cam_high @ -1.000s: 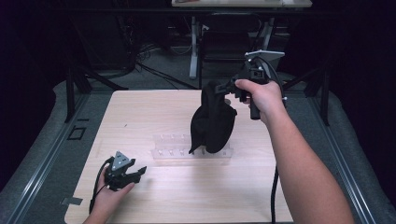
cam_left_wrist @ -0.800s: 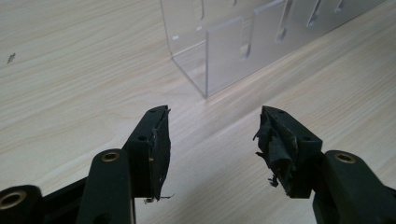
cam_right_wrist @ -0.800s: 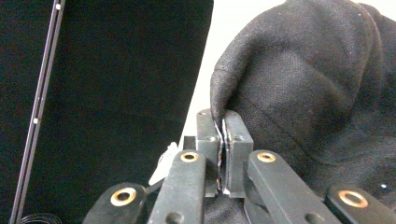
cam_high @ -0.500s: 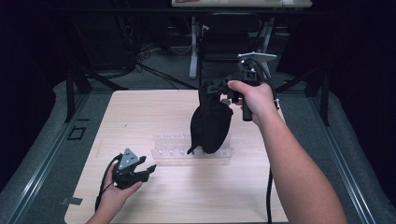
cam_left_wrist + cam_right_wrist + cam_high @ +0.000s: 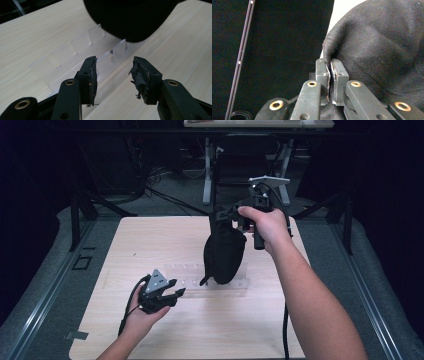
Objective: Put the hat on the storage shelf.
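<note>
Black cloth bag point(image 5: 223, 254) hangs above mid-table, its lower end over the clear plastic rack point(image 5: 186, 281) on the wooden table point(image 5: 150, 235). Right gripper point(image 5: 226, 215) has its jaws pinched together on the bag's top edge. Left gripper point(image 5: 176, 294), near the rack's front, has jaws apart and just been closing, nothing between them.

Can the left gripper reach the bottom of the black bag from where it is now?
Probably yes. The left gripper is open and empty, its jaws having just been closing. The black bag hangs from the right gripper over the clear tray, with bare table between.
</note>
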Available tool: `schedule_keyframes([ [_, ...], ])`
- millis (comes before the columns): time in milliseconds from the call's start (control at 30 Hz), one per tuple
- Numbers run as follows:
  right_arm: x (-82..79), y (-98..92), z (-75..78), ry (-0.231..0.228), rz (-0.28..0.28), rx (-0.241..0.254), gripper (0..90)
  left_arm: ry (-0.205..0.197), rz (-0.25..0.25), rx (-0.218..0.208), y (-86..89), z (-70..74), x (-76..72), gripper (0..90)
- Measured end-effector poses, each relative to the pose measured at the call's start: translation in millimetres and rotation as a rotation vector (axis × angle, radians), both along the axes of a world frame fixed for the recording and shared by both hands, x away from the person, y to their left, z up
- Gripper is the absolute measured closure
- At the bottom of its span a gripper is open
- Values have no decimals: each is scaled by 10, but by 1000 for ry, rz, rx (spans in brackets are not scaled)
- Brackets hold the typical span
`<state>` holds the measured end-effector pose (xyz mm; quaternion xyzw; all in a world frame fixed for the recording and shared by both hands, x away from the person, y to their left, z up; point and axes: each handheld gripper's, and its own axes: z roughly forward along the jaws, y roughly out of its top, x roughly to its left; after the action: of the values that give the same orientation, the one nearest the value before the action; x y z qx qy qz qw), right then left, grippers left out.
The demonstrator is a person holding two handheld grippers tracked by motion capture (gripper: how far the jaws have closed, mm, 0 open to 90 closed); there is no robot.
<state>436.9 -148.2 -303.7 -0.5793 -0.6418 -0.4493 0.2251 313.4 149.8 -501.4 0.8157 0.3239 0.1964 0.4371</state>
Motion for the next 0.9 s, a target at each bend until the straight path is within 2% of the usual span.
schedule_keyframes([
  [100,-1,2,0,3,4,2,851,-17,-24,-1,-140,53,8,550],
  [267,-3,1,0,0,3,0,852,-31,-45,-8,-246,103,-2,567],
  [500,4,10,-5,-4,-2,6,849,-65,-74,4,-419,173,1,605],
  [633,6,19,-9,-5,2,11,848,-60,-82,5,-472,172,12,626],
  [767,3,32,-6,-4,2,11,848,-70,-86,16,-501,173,7,669],
  [867,0,38,-6,-7,-1,11,847,-78,-93,23,-520,179,2,767],
  [900,-1,37,-5,-8,1,11,846,-78,-97,22,-522,181,0,767],
])
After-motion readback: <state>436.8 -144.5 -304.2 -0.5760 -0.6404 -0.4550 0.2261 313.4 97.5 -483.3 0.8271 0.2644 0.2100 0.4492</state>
